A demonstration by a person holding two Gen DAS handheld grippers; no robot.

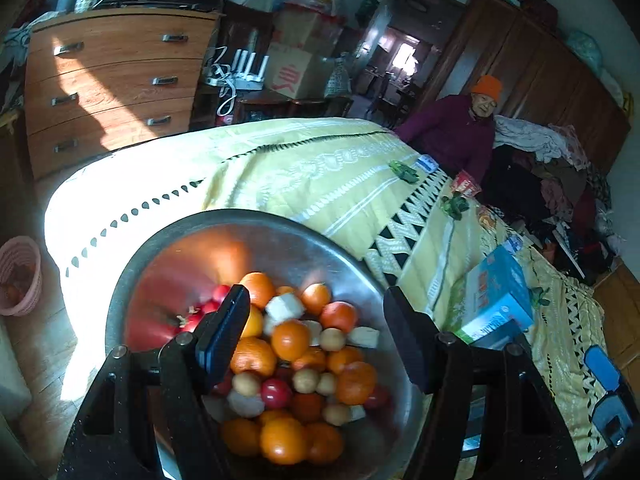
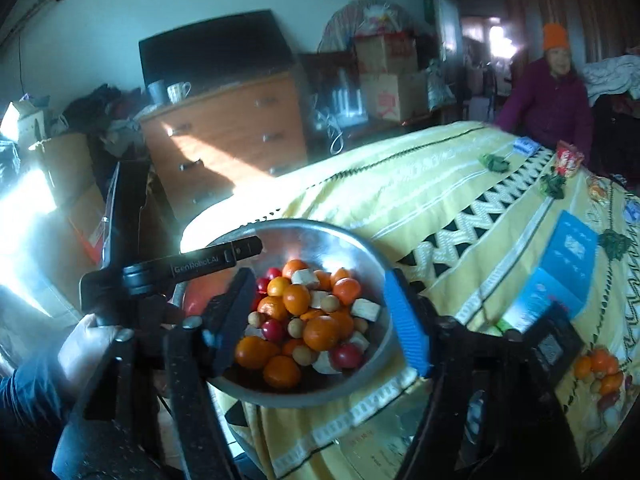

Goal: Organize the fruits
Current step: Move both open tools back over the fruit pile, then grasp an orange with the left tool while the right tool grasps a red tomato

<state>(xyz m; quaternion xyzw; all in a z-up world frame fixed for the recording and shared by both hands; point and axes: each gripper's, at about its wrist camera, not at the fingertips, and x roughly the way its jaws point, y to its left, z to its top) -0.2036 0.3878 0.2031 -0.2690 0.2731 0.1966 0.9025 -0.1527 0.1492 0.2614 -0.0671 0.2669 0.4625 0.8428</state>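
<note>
Because a yellow cloth (image 1: 320, 168) covers the whole counter, everything sits on one soft, flat top that fills the middle of both views. Its left edge drops off to the floor near the lower left of the frame, and the big metal bowl (image 1: 168, 248) sits close to that edge, so a push that way could tip it off. Plenty of bare cloth lies behind the bowl, toward the upper middle, which looks like good open room for sorting.

At the right of the frame, a blue box (image 1: 500, 292) stands on the cloth, near the bowl but not touching it.

Inside the bowl lie the fruits (image 1: 296, 360): oranges, small red ones, little tan balls and white chunks, all mixed in one heap.

Over the heap hangs the left gripper (image 1: 316, 324), jaws spread and pinching nothing. Also above the bowl, the right gripper (image 2: 320, 312) has its jaws spread wide and empty.
</note>
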